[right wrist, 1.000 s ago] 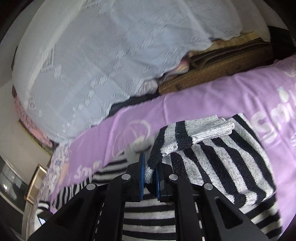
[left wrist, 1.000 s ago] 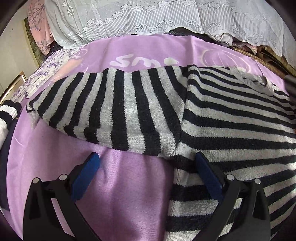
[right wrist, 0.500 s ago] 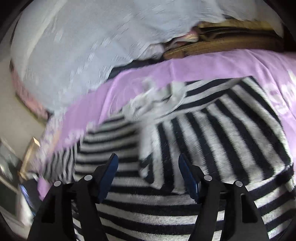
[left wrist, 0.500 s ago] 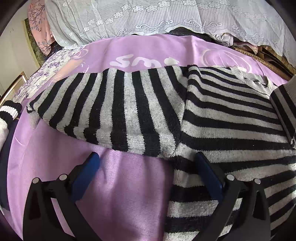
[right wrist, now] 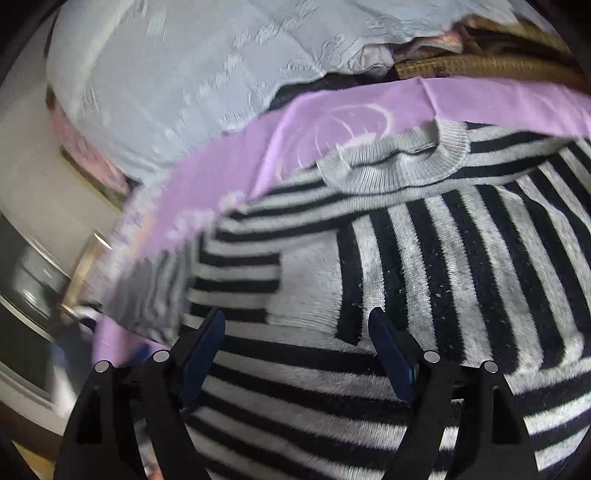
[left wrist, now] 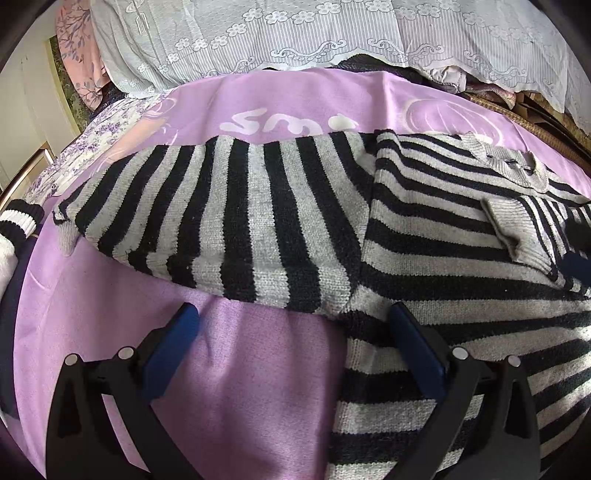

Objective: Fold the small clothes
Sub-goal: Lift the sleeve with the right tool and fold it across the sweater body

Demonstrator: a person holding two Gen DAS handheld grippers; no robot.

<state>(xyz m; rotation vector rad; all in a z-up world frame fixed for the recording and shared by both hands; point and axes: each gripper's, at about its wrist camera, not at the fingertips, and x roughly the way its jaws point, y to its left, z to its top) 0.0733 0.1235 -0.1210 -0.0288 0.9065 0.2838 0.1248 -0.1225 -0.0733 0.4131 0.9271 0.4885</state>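
Note:
A black-and-grey striped knit sweater (left wrist: pixel 443 266) lies flat on a purple blanket (left wrist: pixel 240 387). Its left sleeve (left wrist: pixel 229 221) stretches out to the left. Its right sleeve (right wrist: pixel 461 258) is folded across the body, cuff (left wrist: pixel 513 225) on the chest below the grey collar (right wrist: pixel 399 162). My left gripper (left wrist: pixel 291 325) is open and empty, just above the sweater's side edge under the left armpit. My right gripper (right wrist: pixel 295 328) is open and empty, low over the body by the folded sleeve. Its dark tip (left wrist: pixel 576 258) shows at the right edge of the left wrist view.
A white lace cover (left wrist: pixel 332 33) drapes over a pile behind the blanket. Brown woven items (right wrist: pixel 480 66) lie at the back right. Another striped cuff (left wrist: pixel 20 221) and a floral cloth (left wrist: pixel 92 147) lie at the left edge.
My right gripper carried the right sleeve over the sweater's body, opened and let it go there. It now sits lower over the sweater. The left gripper has not moved.

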